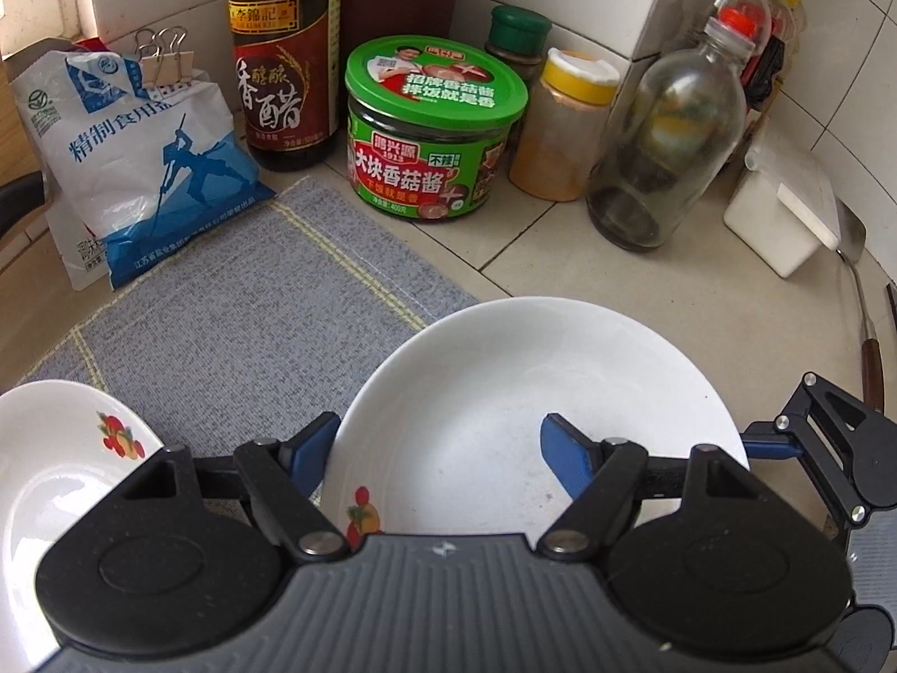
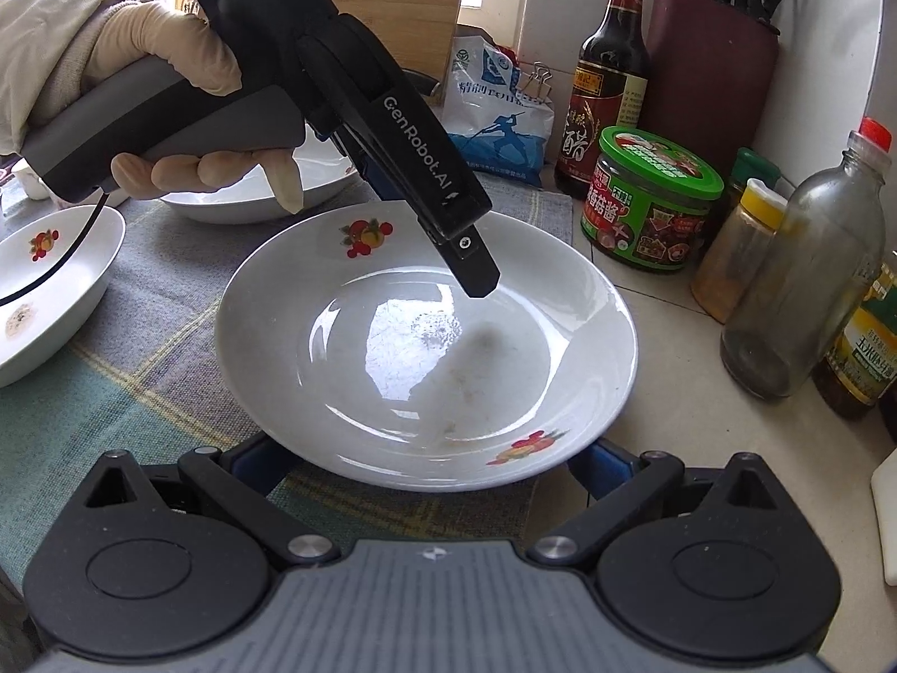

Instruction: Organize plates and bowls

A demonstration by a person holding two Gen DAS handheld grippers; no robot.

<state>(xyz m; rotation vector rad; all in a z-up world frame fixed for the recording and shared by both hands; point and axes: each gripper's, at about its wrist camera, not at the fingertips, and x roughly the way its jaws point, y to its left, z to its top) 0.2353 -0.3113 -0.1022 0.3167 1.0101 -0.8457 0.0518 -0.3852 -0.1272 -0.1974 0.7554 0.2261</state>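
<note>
The left gripper [image 1: 440, 457] has its blue fingers [image 1: 566, 462] about half open and holding nothing. One finger sits just outside the near rim of a white plate [image 2: 364, 347]. The other hangs over the plate's shallow well, above the glaze. A hand [image 2: 168, 56] in a cream glove grips the grey handle of this tool.

The right gripper [image 2: 431, 462] has its fingers spread wide at the opposite edge of the same plate. Their tips are hidden under the rim, so I cannot tell whether they touch it.

The plate has small red and orange fruit motifs on its rim. It lies partly on a grey checked cloth [image 1: 252, 308] and partly on the tiled counter [image 1: 616, 263]. A second plate [image 2: 56, 280] with the same fruit print lies on the cloth beside it. A third white dish [image 2: 235, 196] sits on the cloth behind the gloved hand.

Along the wall beyond the plates stand a clipped bag of salt [image 1: 140, 168], a dark vinegar bottle [image 1: 283, 56] and a green-lidded jar of mushroom sauce [image 1: 434, 129]. Next to these are a yellow-capped spice jar [image 1: 566, 129] and a clear glass bottle [image 1: 667, 140] with a red cap.
</note>
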